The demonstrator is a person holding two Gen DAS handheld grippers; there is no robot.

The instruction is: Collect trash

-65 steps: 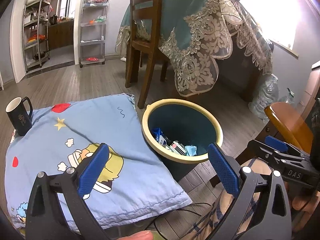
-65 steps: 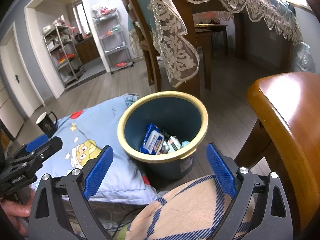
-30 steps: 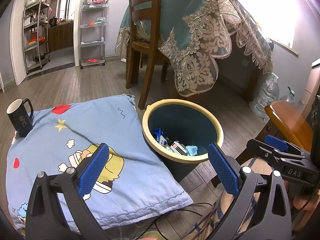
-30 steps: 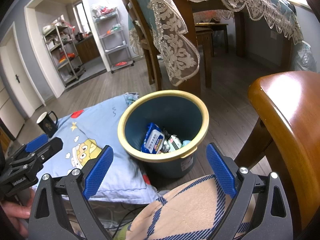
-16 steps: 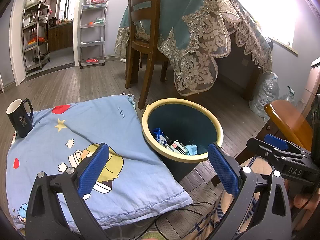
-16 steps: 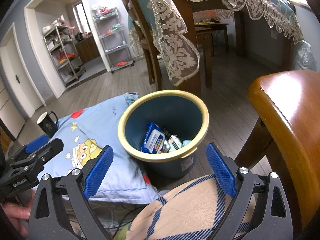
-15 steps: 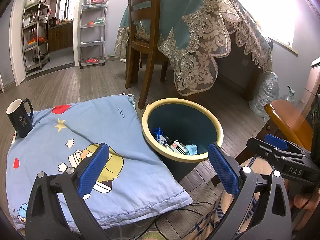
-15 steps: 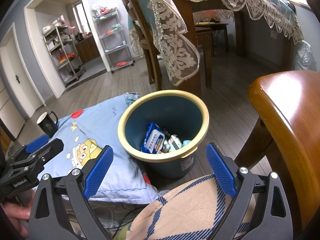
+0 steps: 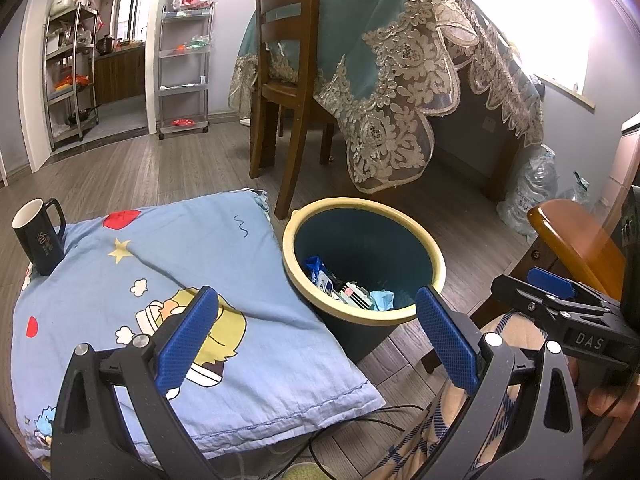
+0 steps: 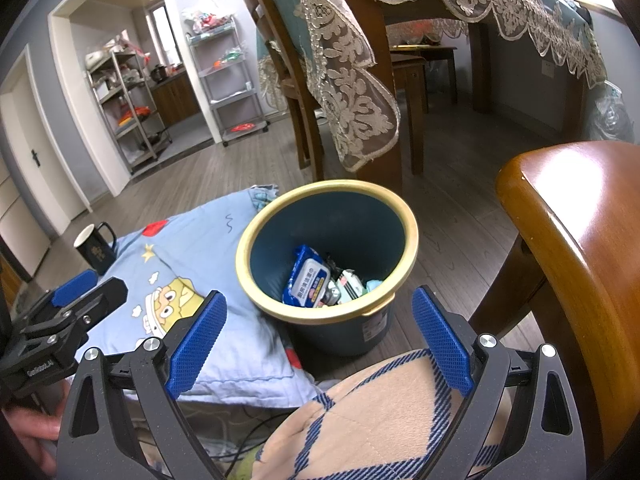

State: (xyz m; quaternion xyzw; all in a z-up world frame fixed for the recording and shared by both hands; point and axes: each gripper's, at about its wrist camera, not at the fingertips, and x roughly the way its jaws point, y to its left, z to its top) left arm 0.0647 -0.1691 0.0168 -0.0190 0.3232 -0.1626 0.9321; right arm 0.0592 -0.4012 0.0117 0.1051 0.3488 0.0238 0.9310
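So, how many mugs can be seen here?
1. The mug stands upright on the far left corner of the pillow, away from the bin. Others may be hidden outside the view.

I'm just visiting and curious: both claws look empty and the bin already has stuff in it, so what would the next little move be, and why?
Probably a pause, or turning away to look for more litter. Both the left gripper and the right gripper are open and hold nothing. The wrappers lie inside the bin, and the pillow shows only a mug, no trash.

Grey plank floor [image 9: 168, 168], lace-draped table [image 9: 400, 60], wooden chair [image 9: 286, 60], metal shelves [image 9: 184, 64]
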